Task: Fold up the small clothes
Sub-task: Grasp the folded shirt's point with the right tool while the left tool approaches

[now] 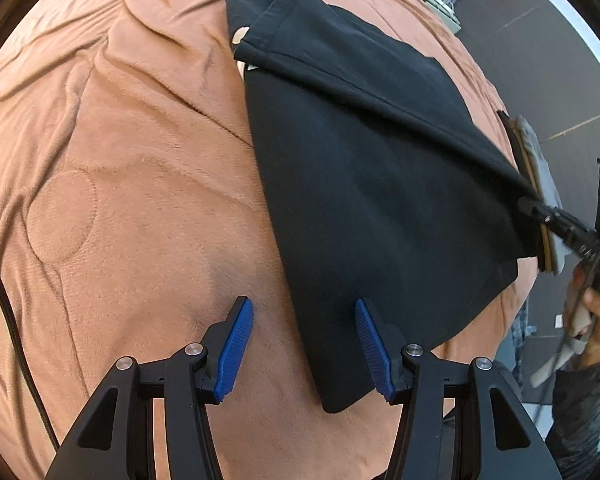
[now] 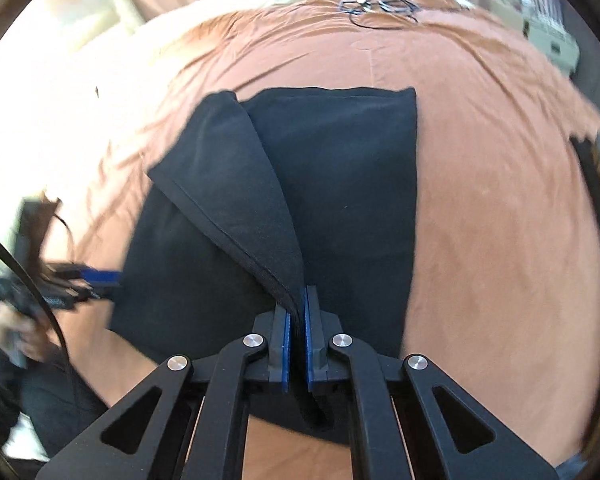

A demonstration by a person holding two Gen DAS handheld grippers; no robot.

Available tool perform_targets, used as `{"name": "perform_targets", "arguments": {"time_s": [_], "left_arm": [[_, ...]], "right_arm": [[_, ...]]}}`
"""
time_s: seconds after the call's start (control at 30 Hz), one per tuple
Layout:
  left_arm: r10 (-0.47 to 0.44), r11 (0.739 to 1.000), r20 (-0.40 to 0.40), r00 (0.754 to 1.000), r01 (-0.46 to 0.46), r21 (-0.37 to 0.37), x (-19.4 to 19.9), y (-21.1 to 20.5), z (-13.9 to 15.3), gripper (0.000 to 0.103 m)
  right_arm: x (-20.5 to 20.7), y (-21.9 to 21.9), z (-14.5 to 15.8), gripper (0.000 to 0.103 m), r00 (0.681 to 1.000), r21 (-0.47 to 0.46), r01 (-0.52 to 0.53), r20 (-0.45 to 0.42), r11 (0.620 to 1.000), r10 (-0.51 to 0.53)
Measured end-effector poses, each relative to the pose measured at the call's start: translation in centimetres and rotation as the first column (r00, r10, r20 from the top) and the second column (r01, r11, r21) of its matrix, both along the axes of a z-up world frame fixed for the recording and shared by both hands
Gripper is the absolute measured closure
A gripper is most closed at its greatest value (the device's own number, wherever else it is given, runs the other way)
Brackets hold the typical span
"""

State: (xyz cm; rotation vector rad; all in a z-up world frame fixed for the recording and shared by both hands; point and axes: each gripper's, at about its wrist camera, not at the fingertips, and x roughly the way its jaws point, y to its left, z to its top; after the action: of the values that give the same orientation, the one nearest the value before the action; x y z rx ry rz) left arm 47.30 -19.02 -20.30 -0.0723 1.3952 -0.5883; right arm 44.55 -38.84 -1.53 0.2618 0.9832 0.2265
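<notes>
The black cotton garment (image 2: 340, 184) lies on the rust-orange plush bedspread (image 1: 132, 184). My right hand-held gripper (image 2: 299, 300) pinches its lifted hem; I should carry it across evenly. My left hand-held gripper (image 1: 304, 344) stands spread astride the near corner, ready to pin it.
</notes>
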Motion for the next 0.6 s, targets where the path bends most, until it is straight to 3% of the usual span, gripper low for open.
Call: {"name": "perform_targets", "arguments": {"time_s": [0.2, 0.33, 0.5, 0.6], "left_arm": [[-0.020, 0.999, 0.009, 1.000, 0.020, 0.025, -0.4, -0.4, -0.1, 0.048], [-0.051, 0.997, 0.023, 0.998, 0.050, 0.052, -0.8, -1.1, -0.4, 0.049], [-0.107, 0.993, 0.030, 0.994, 0.105, 0.057, -1.2, -2.1, -0.3, 0.084], [-0.111, 0.992, 0.043, 0.993, 0.109, 0.056, -1.1, -1.9, 0.0, 0.094]], "right_arm": [[-1.7, -3.0, -0.3, 0.101, 0.999, 0.224, 0.044, -0.013, 0.974, -0.042], [-2.6, -4.1, -0.4, 0.101, 0.998, 0.243, 0.063, -0.005, 0.968, -0.063], [-3.1, -4.9, -0.9, 0.101, 0.996, 0.265, 0.090, -0.007, 0.960, -0.092], [-3.4, -4.6, 0.1, 0.101, 0.996, 0.277, 0.086, 0.008, 0.957, -0.092]]}}
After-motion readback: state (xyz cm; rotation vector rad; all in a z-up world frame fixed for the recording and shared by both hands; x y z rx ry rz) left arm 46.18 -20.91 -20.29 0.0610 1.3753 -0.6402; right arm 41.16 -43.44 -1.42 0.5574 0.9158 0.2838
